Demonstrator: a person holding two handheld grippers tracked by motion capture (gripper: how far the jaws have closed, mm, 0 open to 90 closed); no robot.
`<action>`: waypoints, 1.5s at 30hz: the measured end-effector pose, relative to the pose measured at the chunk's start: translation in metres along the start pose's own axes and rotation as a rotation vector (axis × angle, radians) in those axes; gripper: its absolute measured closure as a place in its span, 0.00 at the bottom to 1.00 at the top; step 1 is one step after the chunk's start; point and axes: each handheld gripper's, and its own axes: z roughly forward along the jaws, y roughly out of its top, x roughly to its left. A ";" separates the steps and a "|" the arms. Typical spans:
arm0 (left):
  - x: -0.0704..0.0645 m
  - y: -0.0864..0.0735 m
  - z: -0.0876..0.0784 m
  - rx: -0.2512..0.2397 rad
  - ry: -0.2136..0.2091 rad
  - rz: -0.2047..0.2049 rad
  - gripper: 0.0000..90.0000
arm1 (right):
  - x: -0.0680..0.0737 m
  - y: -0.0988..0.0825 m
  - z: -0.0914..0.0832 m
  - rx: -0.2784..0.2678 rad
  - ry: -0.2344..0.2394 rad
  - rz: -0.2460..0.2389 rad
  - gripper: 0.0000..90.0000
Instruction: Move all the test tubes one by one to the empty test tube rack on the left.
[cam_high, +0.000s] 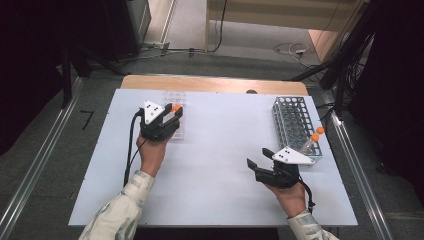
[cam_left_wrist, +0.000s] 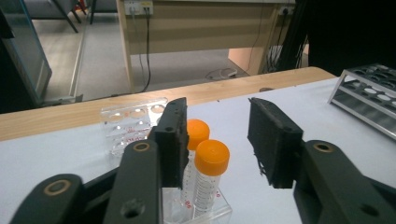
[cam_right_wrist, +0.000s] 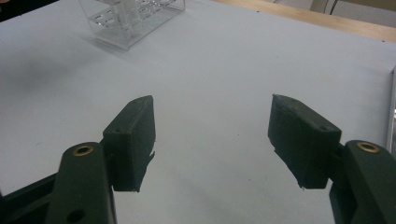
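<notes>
On table | clear rack (cam_left_wrist: 135, 122): two orange-capped tubes (cam_left_wrist: 211, 173) | metal rack (cam_high: 295, 122): two tubes | both grippers' fingers apart, empty

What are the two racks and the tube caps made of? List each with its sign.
Left rack: clear plastic, likely acrylic; the table shows through it.
Right rack: grey metal-looking grid, matte; could be coated.
Caps: orange plastic, smooth, slightly glossy.

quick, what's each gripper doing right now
left gripper: open, nothing held, jaws either side of an orange-capped tube standing in the clear rack
right gripper: open, empty
</notes>
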 end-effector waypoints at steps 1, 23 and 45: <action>0.000 -0.001 -0.002 -0.002 -0.002 -0.007 0.58 | 0.000 0.000 0.000 0.000 -0.001 0.002 0.34; -0.017 -0.037 -0.050 0.057 -0.068 -0.017 0.37 | -0.021 -0.007 -0.023 -0.031 -0.079 0.035 0.36; -0.021 -0.047 -0.052 0.082 -0.074 0.002 0.34 | -0.068 -0.027 -0.063 -0.072 -0.338 0.148 0.42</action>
